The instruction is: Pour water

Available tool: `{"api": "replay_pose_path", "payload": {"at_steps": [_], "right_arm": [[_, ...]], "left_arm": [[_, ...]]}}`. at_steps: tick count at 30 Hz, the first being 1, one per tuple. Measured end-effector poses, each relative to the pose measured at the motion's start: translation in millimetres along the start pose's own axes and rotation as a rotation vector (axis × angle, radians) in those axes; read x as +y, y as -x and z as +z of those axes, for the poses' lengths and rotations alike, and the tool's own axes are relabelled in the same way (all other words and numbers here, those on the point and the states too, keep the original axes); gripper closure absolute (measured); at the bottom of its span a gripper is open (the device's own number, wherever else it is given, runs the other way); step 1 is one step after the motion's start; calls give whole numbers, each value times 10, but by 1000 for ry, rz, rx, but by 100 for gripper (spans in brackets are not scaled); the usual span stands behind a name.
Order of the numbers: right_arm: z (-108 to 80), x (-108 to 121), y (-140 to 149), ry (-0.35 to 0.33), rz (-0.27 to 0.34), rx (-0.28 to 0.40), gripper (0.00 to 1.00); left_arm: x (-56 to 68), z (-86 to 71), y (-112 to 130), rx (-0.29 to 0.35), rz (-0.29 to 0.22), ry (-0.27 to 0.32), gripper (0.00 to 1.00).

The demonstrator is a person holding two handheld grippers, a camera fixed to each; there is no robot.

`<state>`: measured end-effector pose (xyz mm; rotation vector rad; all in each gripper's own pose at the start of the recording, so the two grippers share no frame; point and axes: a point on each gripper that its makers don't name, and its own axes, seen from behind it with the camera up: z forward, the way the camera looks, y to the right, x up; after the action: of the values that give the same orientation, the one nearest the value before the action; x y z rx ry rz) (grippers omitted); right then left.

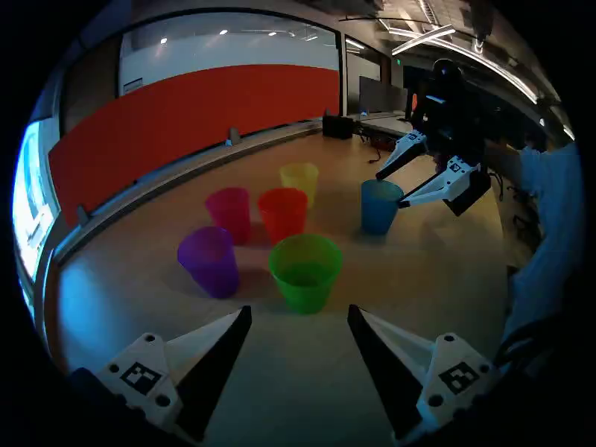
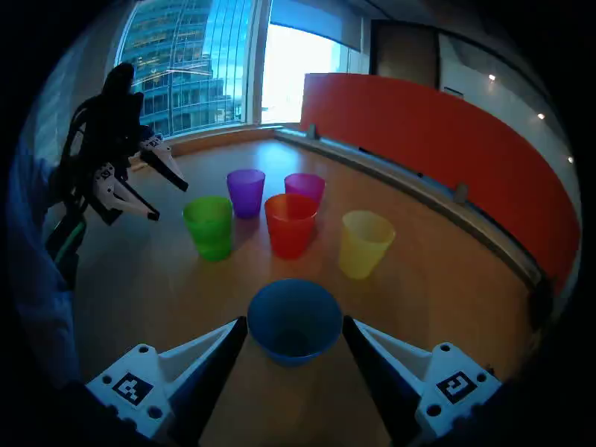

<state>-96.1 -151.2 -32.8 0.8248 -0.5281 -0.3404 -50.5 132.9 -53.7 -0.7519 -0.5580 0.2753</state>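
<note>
Fingers spread on left gripper (image 1: 298, 308); right gripper (image 2: 294, 320) spread around blue cup (image 2: 295, 331), seemingly empty

Cup cluster (image 1: 283, 212) blocks mid-table, blue cup (image 2: 294, 316) between right tongs (image 2: 294, 322), bare table (image 1: 436, 264) around

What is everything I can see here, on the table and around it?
green cup: 1, green, nearest the left gripper
purple cup: 1, purple, beside the green
orange cup: 1, orange-red, middle of the cluster
pink cup: 1, pink, beside the orange
yellow cup: 1, yellow, cluster's far side
blue cup: 1, blue, apart from the cluster
table: 1, light wood, under all cups
wall panel: 1, red, along the table's edge
windows: several, bright, past the table's end
left gripper: 1, white and black, open, facing the green cup
right gripper: 1, white and black, open, fingers either side of the blue cup
</note>
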Motion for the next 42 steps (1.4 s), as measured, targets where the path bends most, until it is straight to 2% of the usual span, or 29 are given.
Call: {"api": "replay_pose_path", "payload": {"at_steps": [9,21,25,33,36,42], "right_arm": [[-290,24,-177,54,42,84,1],[-715,114,-358,184,97,223,1],[-872,174,-432,245,115,275,1],[-1171,316,-580,376,143,382,1],[-1273,405,-609,442,154,418,1],[-1404,497,-595,542,165,461,1]], "left_arm": [[-60,-200,-82,56,-15,-48,4],[-374,-551,-341,192,-60,-187,4],[-444,-672,-451,251,-71,-235,4],[-497,-865,-643,364,-92,-321,4],[-505,-908,-680,399,-86,-356,4],[-493,-940,-699,425,-45,-418,4]]}}
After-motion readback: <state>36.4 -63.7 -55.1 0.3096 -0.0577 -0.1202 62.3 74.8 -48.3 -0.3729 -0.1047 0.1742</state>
